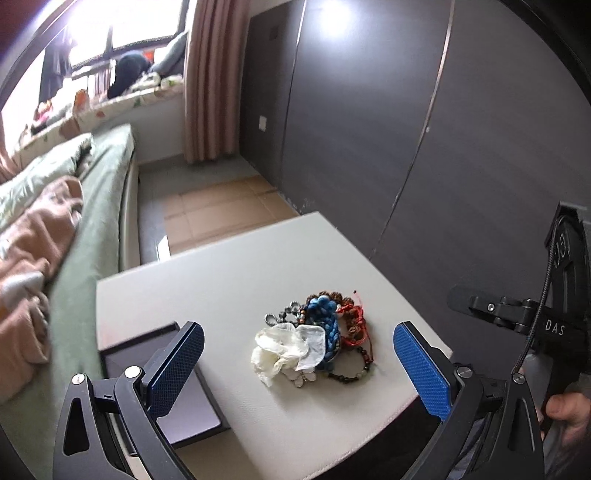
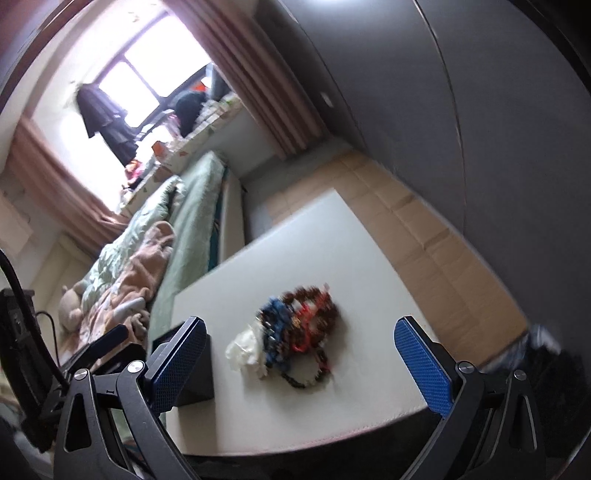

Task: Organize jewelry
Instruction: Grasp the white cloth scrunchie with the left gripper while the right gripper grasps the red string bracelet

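Both grippers, left [image 1: 298, 365] and right [image 2: 300, 365], hung wide apart w/ nothing held. Jewelry pile [image 1: 317, 339] sat mid tabletop [image 1: 229, 280], straight ahead between left's jaws, black tray [image 1: 162, 384] at its left. Left looked nearer; right's view blurred.

Bright window [image 1: 122, 33], pink curtains [image 1: 210, 81], green bed [image 1: 99, 206] (unmade), dark wardrobe [image 1: 369, 110]

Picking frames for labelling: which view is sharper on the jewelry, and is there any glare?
Left wrist view: the jewelry pile is sharp; the window is blown out. Right wrist view: motion blur smears the pile; its window is also overexposed. Both fisheyes bend straight edges.
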Tool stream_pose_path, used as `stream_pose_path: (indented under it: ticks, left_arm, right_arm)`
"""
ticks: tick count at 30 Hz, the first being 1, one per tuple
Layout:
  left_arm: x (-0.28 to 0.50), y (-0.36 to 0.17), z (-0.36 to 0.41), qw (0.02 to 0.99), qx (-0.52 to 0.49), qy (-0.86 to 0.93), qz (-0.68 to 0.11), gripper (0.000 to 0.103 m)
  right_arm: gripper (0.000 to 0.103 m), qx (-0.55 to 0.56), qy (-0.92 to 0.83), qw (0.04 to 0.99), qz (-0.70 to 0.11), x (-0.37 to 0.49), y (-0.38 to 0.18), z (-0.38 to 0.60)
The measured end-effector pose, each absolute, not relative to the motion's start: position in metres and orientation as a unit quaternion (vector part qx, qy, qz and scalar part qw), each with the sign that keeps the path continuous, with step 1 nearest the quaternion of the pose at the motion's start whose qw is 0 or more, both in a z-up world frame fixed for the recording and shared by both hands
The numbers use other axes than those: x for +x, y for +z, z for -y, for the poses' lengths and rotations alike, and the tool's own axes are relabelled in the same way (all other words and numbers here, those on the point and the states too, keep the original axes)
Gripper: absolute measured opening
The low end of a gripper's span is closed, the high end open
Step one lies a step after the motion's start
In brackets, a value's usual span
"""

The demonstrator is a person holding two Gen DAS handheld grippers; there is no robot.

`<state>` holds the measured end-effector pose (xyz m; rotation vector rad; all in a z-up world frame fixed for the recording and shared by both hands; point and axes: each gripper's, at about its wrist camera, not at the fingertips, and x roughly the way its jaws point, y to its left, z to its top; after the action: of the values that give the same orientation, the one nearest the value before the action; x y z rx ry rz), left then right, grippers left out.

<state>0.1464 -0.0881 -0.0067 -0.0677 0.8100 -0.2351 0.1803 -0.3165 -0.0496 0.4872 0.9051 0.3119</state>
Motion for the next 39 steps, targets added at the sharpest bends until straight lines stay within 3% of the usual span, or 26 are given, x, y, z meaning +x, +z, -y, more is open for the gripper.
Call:
stream_pose_path:
  ticks: [2,4,9,17,20,21,22,30,38,39]
  left_arm:
    - [0.154,-0.016,0.089,0.908,-0.038,-0.109,-0.404,0.102]
    - [0.161,-0.024,0.087,0.901,-0.053,-0.113,-0.416,0.098]
    - [0.181,-0.039,0.084,0.887,-0.07,-0.109,-0.444,0.082]
    - [0.208,-0.063,0.071,0.869,-0.088,-0.094,-0.479,0.074]
    - [0.213,-0.068,0.069,0.863,-0.09,-0.096,-0.489,0.074]
    - [0.214,-0.069,0.068,0.862,-0.091,-0.097,-0.49,0.074]
    - [0.214,-0.07,0.069,0.86,-0.092,-0.1,-0.491,0.074]
    - [0.207,-0.086,0.086,0.845,-0.075,-0.137,-0.511,0.074]
    - [0.2,-0.107,0.112,0.83,-0.019,-0.143,-0.539,0.074]
    - [0.2,-0.109,0.112,0.831,-0.016,-0.14,-0.539,0.064]
  right_arm:
    - [0.1,0.241,0.143,0.851,-0.445,0.186,-0.06,0.319]
    - [0.083,0.255,0.147,0.836,-0.463,0.192,-0.072,0.317]
    - [0.061,0.296,0.162,0.791,-0.511,0.214,-0.106,0.311]
    - [0.051,0.285,0.167,0.767,-0.55,0.239,-0.128,0.28]
    - [0.029,0.279,0.175,0.76,-0.56,0.244,-0.132,0.268]
    - [0.01,0.275,0.178,0.76,-0.561,0.244,-0.132,0.263]
    - [0.006,0.277,0.182,0.761,-0.559,0.244,-0.132,0.265]
    - [0.005,0.304,0.21,0.793,-0.485,0.232,-0.102,0.277]
    - [0.005,0.306,0.194,0.796,-0.485,0.23,-0.098,0.289]
    - [0.005,0.307,0.193,0.796,-0.484,0.23,-0.097,0.291]
